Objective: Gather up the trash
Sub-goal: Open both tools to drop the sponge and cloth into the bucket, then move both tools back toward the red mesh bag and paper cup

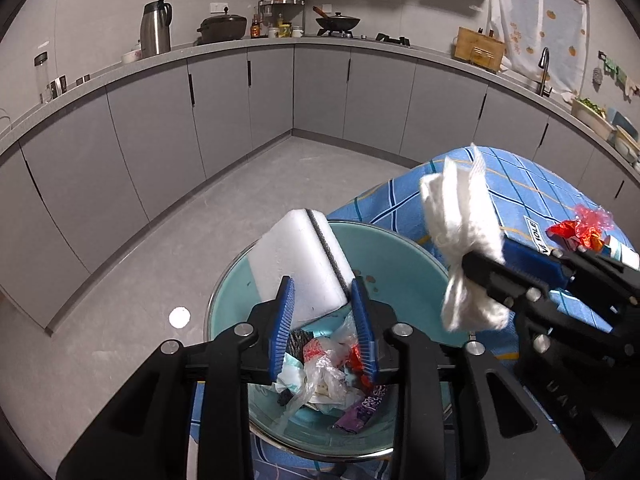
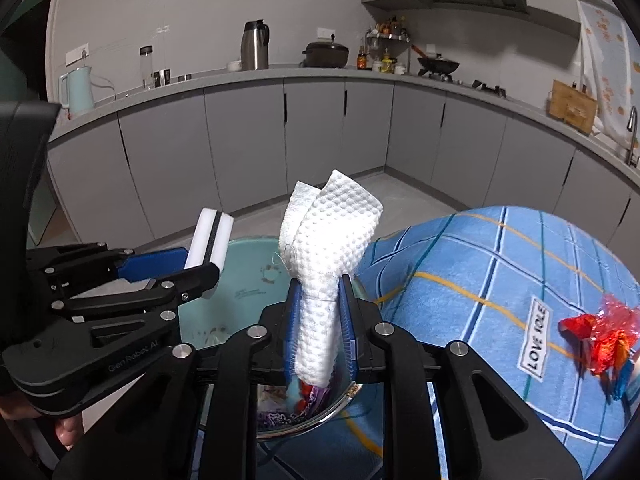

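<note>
Left wrist: fingers (image 1: 326, 320) clamp white sponge (image 1: 298, 256) btwn pads; right fingers (image 2: 320, 320) pinch paper towel (image 2: 324, 248) (over basin (image 1: 412, 256)).

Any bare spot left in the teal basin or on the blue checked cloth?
Teal basin: far inner wall is bare beyond the white foam block; the near half is heaped with wrappers. Blue checked cloth: bare between the basin and the red crumpled wrapper.

Basin (image 1: 404, 256) sits on the cloth-covered table (image 1: 532, 192), at its left edge. Wrappers and plastic bags (image 1: 328, 376) lie in the basin. Left gripper (image 1: 326, 320) holds a foam block (image 1: 300, 260) over the basin; right gripper (image 2: 320, 324) holds a paper towel (image 2: 328, 236) beside it, to the right. Crumpled wrapper (image 2: 600, 340) lies on the table, further right.
</note>
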Available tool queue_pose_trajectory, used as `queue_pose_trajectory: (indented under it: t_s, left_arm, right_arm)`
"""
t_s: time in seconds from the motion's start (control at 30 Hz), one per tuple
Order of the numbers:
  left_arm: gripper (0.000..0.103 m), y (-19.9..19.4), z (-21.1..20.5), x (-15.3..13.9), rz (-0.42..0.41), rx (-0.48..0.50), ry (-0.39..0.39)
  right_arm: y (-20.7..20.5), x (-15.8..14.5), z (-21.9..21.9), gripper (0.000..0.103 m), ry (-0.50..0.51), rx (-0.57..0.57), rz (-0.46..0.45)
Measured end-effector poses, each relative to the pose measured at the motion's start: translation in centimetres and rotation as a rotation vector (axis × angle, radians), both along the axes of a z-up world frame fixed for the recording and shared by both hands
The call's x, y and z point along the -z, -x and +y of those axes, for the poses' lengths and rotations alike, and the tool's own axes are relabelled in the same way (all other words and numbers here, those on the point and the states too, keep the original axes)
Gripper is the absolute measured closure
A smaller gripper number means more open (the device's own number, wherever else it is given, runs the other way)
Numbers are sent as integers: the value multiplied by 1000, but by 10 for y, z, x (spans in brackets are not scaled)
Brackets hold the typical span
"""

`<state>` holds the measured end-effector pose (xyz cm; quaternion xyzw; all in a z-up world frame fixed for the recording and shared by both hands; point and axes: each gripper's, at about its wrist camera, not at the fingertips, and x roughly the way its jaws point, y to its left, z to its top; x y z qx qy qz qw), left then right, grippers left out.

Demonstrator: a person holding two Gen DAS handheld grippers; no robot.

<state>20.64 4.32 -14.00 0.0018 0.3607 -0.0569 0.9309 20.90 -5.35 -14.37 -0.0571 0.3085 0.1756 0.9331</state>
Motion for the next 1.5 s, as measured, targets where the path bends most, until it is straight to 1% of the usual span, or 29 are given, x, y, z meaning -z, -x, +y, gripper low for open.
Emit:
queue_pose_trajectory:
  t_s: [0.07, 0.13, 0.2, 0.23, 0.4, 0.43, 0.47, 0.53, 0.63, 0.7, 0.77, 0.87, 1.0, 1.07, 1.3, 1.43, 1.5]
  left_arm:
    - [67, 0, 1, 0, -1, -6, 4]
    - [66, 0, 3, 0, -2, -10, 3]
    - [56, -1, 6, 0, -5, -27, 7]
    - [50, 0, 7, -1, -9, -30, 8]
    - [48, 1, 5, -1, -13, -33, 2]
    - [46, 2, 5, -1, -16, -35, -1]
    - [44, 2, 6, -1, -16, -36, -1]
    - [43, 2, 7, 0, -16, -40, 1]
    - [36, 4, 8, -1, -21, -45, -2]
    - [36, 4, 8, -2, -24, -44, 0]
    - [35, 4, 9, -2, -24, -44, 0]
    - [34, 5, 6, -2, -24, -39, -1]
    - [33, 8, 0, -2, -27, -23, -4]
    - [32, 9, -5, -3, -26, -12, -4]
    - [29, 12, -37, -12, -48, 59, -15]
    - [28, 12, -66, -19, -63, 119, -23]
    - [27, 11, -83, -22, -70, 156, -27]
  right_arm:
    - [0, 3, 1, 73, -7, -8, 2]
    - [0, 6, -1, 73, -9, -5, 7]
    - [0, 7, -3, 73, -9, 7, 7]
    - [0, 8, -5, 69, -16, 9, 11]
    - [1, 8, -7, 65, -24, 16, 16]
    - [2, 8, -7, 61, -25, 18, 15]
    - [3, 8, -8, 61, -26, 19, 15]
    - [3, 9, -9, 60, -29, 21, 21]
    - [5, 9, -9, 60, -30, 22, 26]
    - [6, 9, -10, 60, -31, 23, 27]
    - [8, 9, -12, 57, -28, 28, 23]
    - [9, 9, -17, 57, -32, 39, 27]
    - [13, 5, -30, 56, -38, 70, 24]
    - [16, 3, -36, 54, -37, 83, 17]
    - [27, -7, -70, 53, -29, 152, -6]
    - [35, -12, -95, 49, -26, 199, -17]
    - [40, -14, -110, 49, -28, 230, -19]
